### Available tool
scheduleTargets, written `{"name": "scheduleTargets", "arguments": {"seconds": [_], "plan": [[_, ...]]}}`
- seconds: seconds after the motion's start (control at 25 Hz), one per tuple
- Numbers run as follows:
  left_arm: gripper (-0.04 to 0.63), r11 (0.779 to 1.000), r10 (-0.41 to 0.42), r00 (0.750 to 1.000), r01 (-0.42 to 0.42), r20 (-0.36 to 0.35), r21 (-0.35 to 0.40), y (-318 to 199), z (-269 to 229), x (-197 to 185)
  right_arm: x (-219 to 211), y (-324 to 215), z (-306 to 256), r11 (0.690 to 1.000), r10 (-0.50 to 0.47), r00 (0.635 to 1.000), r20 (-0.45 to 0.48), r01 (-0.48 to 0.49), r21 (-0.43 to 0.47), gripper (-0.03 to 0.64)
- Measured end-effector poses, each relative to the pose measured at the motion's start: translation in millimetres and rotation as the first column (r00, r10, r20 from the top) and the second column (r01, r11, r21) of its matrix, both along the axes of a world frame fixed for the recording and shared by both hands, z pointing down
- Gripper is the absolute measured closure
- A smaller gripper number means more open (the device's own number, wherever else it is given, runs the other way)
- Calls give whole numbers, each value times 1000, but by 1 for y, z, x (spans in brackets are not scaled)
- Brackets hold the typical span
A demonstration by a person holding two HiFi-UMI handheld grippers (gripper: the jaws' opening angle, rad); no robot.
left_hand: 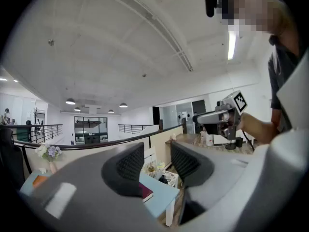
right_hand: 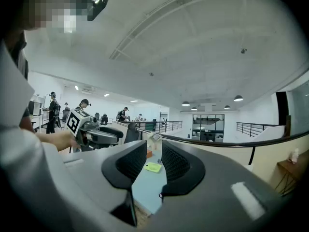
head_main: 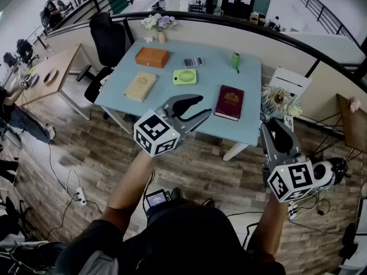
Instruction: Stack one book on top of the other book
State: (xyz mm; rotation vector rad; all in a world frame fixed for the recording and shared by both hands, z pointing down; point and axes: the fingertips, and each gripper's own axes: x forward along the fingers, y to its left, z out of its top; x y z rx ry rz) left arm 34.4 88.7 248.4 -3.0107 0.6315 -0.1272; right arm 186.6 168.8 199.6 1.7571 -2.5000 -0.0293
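Two books lie apart on the light blue table [head_main: 206, 87]: a tan book [head_main: 140, 86] at the left and a maroon book [head_main: 229, 102] at the right. My left gripper [head_main: 202, 106] hangs in the air over the table's near edge, left of the maroon book, open and empty. Held lower and off the table's right front corner, my right gripper [head_main: 273, 132] is open and empty too. In the left gripper view a corner of the maroon book [left_hand: 146, 192] shows between the jaws. The right gripper view looks along the table [right_hand: 147, 190].
On the table stand an orange box [head_main: 152, 57], a green square object [head_main: 184, 76], a calculator [head_main: 193, 62], a green cup [head_main: 235, 60] and a flower vase [head_main: 160, 27]. A black office chair [head_main: 109, 39] is at the left, a white stool [head_main: 289, 82] at the right. Cables lie on the wooden floor.
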Motion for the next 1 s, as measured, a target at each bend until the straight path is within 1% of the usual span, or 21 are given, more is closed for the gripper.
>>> {"name": "scheduleTargets", "arguments": {"seconds": [0.72, 1.0], "plan": [[377, 998, 58, 998, -58, -15, -11, -28, 12, -57, -60, -25, 13, 998, 50, 998, -23, -51, -30, 518], [377, 997, 79, 996, -80, -36, -20, -50, 17, -83, -84, -44, 13, 995, 94, 996, 12, -93, -19, 518]]}}
